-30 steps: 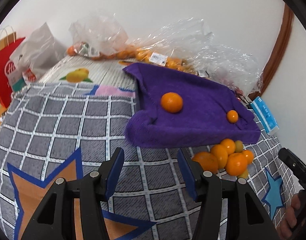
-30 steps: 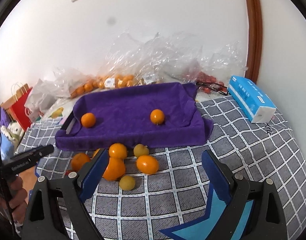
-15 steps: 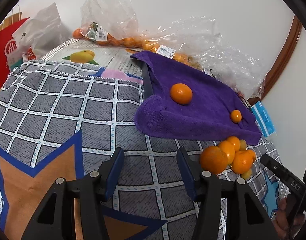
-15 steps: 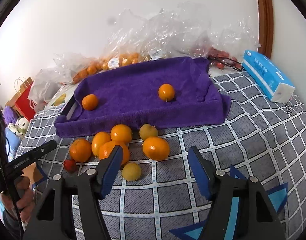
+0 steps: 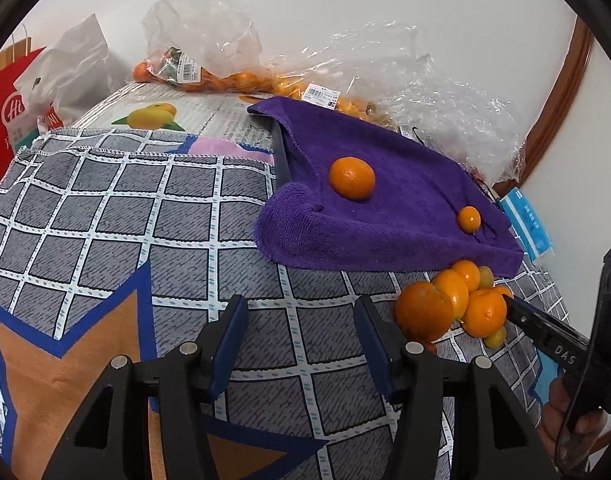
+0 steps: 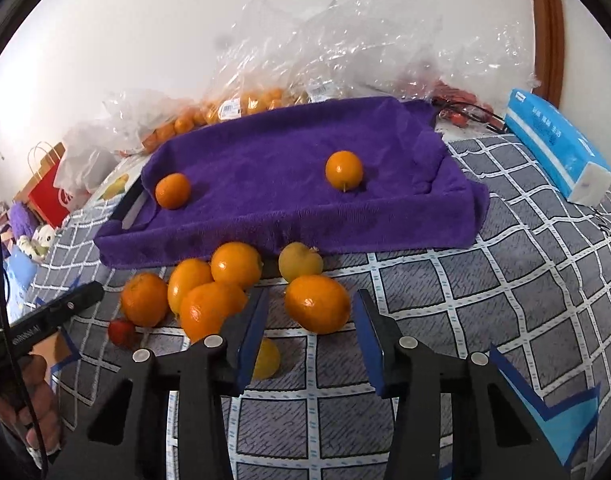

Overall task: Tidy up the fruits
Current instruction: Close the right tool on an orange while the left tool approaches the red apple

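Legibly, "DAS" printed on right gripper (image 5: 561, 344) finger.

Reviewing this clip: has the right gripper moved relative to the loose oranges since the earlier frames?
Yes. The right gripper has come forward and down toward the purple towel; its closing jaws now flank the nearest orange, not yet pressing it.

Two downward-angled wrist views, shared purple towel (image 5: 385, 216) (image 6: 289, 184)

Two oranges (image 6: 344, 170) on towel (image 6: 273, 216), fruit pile (image 6: 225, 288) before it
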The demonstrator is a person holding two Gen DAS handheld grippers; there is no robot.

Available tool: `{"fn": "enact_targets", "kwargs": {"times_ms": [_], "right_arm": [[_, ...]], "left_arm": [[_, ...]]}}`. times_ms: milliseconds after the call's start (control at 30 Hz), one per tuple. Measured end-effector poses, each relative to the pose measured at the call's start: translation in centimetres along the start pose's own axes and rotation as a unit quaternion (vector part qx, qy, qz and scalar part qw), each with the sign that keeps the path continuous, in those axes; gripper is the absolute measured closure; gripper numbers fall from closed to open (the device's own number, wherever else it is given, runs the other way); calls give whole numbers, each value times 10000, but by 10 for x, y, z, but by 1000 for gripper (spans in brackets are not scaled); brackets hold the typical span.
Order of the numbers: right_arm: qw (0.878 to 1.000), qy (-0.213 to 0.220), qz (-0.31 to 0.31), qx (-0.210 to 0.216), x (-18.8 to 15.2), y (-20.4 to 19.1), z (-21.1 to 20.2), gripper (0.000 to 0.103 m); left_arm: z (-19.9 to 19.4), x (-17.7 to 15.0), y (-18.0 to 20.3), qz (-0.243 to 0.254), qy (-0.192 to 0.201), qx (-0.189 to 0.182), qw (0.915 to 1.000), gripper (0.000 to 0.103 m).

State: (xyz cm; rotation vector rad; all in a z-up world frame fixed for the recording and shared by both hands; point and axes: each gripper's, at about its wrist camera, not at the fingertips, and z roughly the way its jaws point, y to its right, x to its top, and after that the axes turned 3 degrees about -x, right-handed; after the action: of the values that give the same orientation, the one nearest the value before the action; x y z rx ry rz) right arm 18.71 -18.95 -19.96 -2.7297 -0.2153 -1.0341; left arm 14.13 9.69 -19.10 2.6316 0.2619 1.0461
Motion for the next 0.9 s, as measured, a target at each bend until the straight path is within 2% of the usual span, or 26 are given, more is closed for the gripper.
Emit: {"fn": "enact_targets", "kwargs": {"times_ms": [133, 233, 367, 567, 900], "right_arm": [[9999, -118, 12, -85, -2, 0, 11, 59], [9999, -66, 12, -135, -1, 0, 11, 66], [9999, -21, -58, -133, -2, -1, 9, 66], [9992, 170, -178, -317, -6, -1, -2, 66], [9995, -44, -58, -316, -6, 8, 3, 66]], "left_arm": [[1, -1, 4, 105, -39, -22, 9999, 50], [2, -2, 8, 188, -65, -8, 9998, 50], [1, -2, 7, 157, -70, -37, 9998, 50], [1, -2, 7, 122, -63, -64, 9999, 44], [2, -2, 10, 209, -112, -67, 9997, 39]]}}
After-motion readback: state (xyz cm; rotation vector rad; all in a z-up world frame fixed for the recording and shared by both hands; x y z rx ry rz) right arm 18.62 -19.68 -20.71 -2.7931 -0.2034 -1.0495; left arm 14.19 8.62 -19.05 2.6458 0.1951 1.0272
